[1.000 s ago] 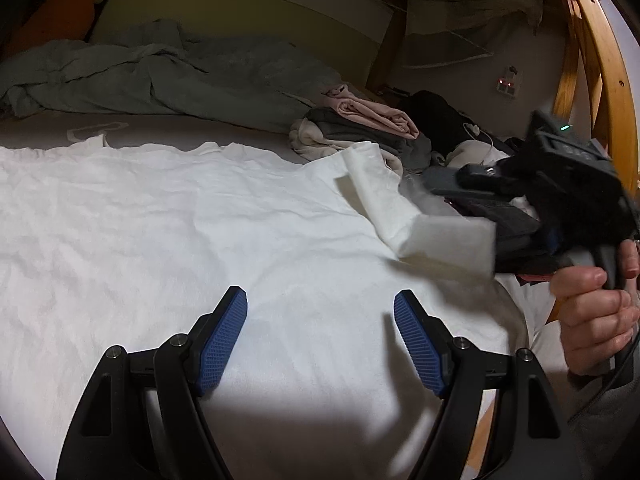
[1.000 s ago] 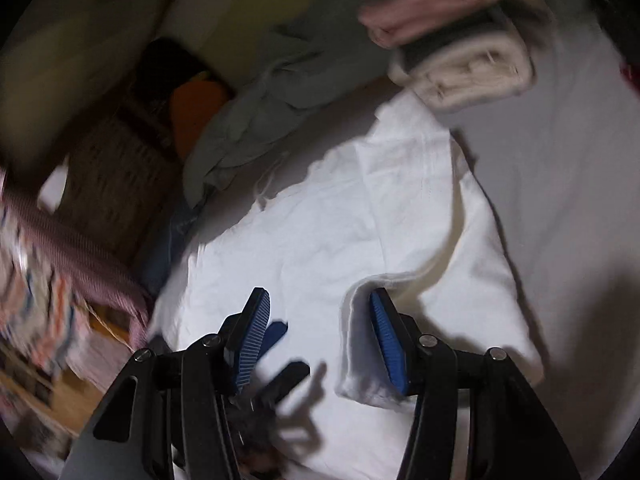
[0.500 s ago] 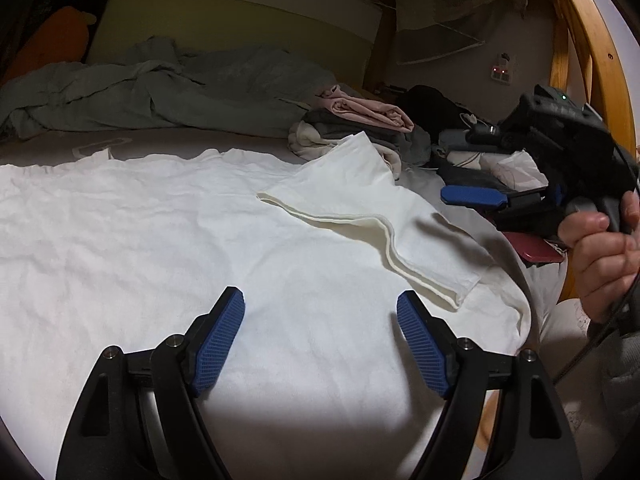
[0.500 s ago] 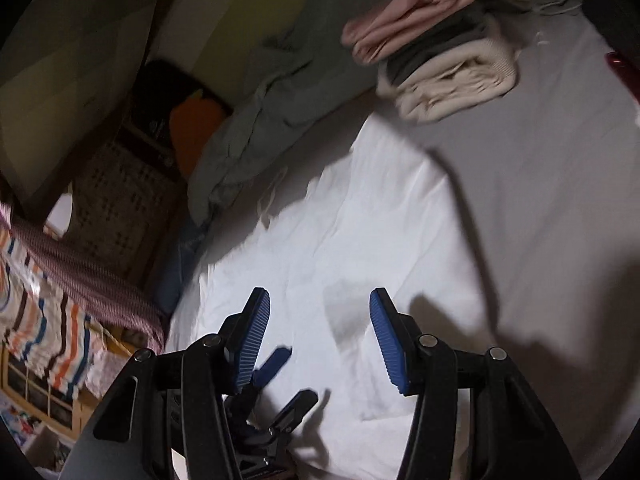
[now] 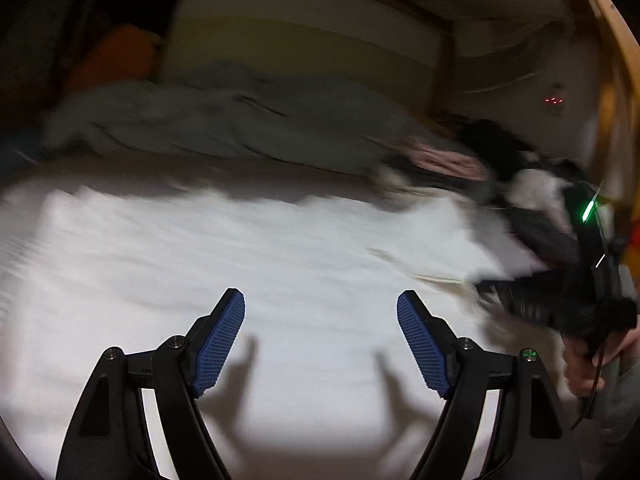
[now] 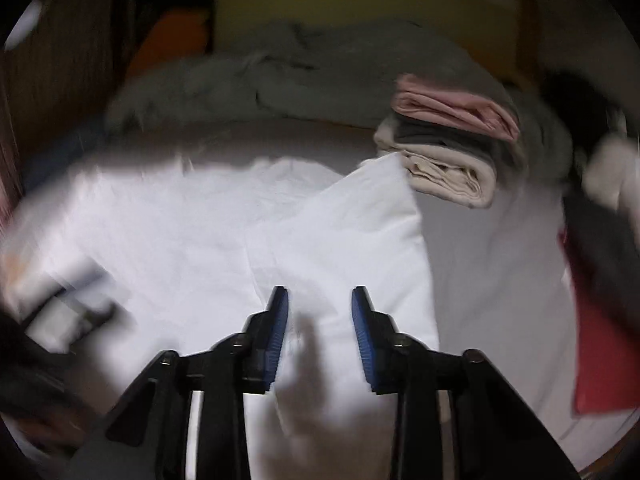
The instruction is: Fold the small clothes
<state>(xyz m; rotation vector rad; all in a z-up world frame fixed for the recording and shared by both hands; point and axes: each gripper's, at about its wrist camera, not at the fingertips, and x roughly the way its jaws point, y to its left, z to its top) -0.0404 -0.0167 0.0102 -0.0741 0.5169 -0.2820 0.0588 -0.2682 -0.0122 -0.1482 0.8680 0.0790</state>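
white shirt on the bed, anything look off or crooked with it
Nothing looks damaged. The white shirt lies spread flat on the bed with its right sleeve folded in over the body at a slant. Both views are motion-blurred, so fine creases cannot be judged.

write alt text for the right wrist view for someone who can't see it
The open right gripper hovers over a white garment spread on a bed, its right part folded inward. Behind it sits a stack of folded clothes, pink on top, in front of a rumpled grey blanket. The picture is motion-blurred.
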